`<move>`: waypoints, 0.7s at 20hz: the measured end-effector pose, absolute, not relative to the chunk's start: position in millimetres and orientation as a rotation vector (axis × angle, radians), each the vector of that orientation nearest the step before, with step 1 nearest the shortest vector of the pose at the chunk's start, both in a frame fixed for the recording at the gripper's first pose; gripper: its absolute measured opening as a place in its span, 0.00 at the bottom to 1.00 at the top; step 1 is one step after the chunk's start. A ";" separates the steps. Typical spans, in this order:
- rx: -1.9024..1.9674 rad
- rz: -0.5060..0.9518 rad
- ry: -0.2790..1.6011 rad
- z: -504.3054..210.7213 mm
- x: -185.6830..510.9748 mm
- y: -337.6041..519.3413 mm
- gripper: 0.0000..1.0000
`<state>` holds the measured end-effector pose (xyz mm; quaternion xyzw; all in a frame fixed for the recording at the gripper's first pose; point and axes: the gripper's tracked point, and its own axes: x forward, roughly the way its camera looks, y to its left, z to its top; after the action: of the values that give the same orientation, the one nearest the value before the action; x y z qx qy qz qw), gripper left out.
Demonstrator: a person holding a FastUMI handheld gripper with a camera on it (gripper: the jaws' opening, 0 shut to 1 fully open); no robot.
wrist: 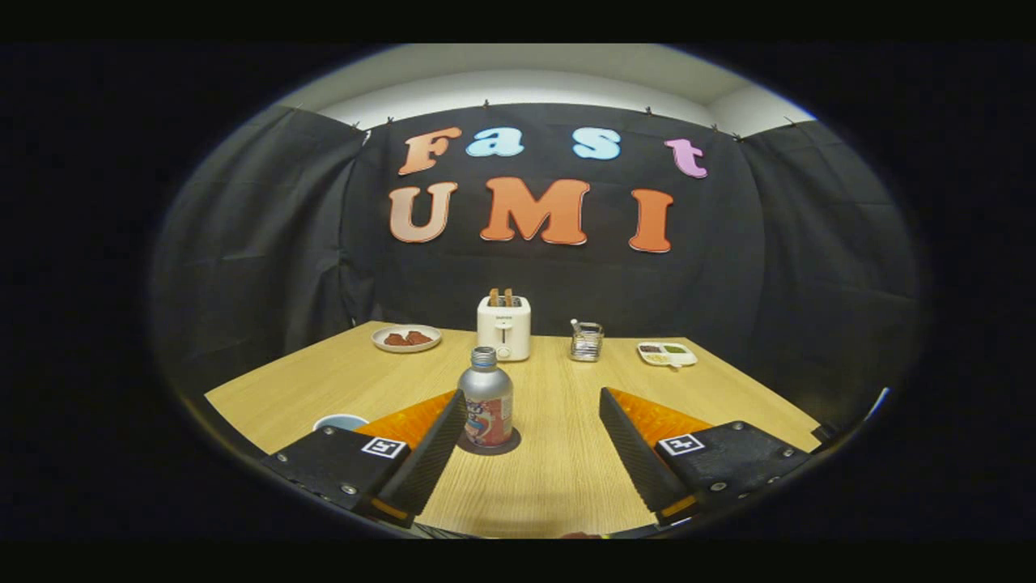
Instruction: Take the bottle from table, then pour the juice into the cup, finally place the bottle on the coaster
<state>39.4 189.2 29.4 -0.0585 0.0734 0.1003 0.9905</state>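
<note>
The silver metal bottle with a red printed label [486,401] stands upright on a dark round coaster [508,444] on the light wooden table [558,478], its screw neck uncapped; the label's writing is too blurred to read. The tongs [530,409] are spread wide and grasp nothing: the bottle stands just beside the tip of the left finger, well apart from the right one. A pale blue cup [340,421] peeks out beyond the left finger's black block. Farther back on the table stand a white toaster with two slices in it [503,326], a white plate of brown food [406,338], a small wire holder [586,341] and a white divided dish [666,353].
</note>
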 end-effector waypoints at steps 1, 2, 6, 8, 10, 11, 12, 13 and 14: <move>-0.113 0.209 0.145 29.6 37.1 192.4 0.97; -0.104 0.219 0.145 30.1 36.6 196.0 0.97; -0.108 0.215 0.136 30.4 35.5 196.8 0.97; -0.112 0.204 0.139 27.6 37.0 196.2 0.97; -0.099 0.216 0.143 27.8 34.7 199.9 0.97; -0.100 0.215 0.143 27.3 34.7 200.2 0.97; -0.103 0.212 0.140 28.5 34.9 200.3 0.97; -0.104 0.213 0.138 29.6 34.7 200.3 0.97; -0.103 0.217 0.138 30.7 34.2 201.9 0.97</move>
<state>34.2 201.9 30.7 -0.0512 0.0686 0.1080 0.9905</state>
